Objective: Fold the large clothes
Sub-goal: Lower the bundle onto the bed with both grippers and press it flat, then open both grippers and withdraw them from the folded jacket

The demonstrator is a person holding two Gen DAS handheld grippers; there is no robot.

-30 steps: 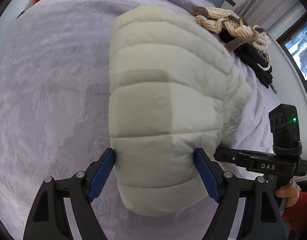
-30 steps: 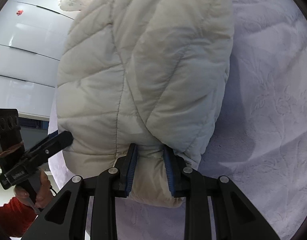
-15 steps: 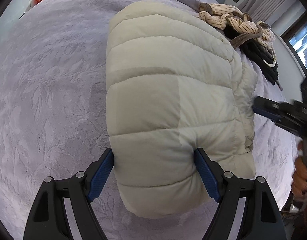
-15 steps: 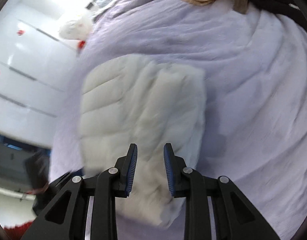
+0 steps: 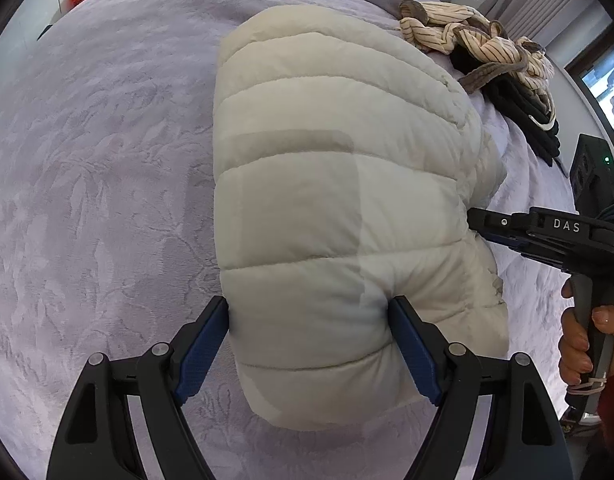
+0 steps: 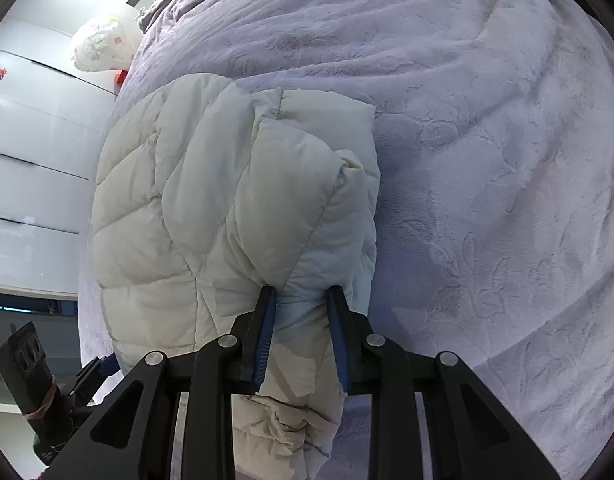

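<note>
Jacket [image 5: 331, 200] folded on bed [image 5: 107, 160], squeezed wide between left hand-held gripper [image 5: 309, 344] pads. Right hand-held gripper [image 6: 301, 332], off it half a second back, now re-clamped narrowly on side edge. Likely ready for next fold or lift.

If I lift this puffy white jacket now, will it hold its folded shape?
Probably not: the puffy white jacket looks soft and springy, bulging around the left claw. Likely light for its bulk. Loose layers under the right claw may sag open.
</note>
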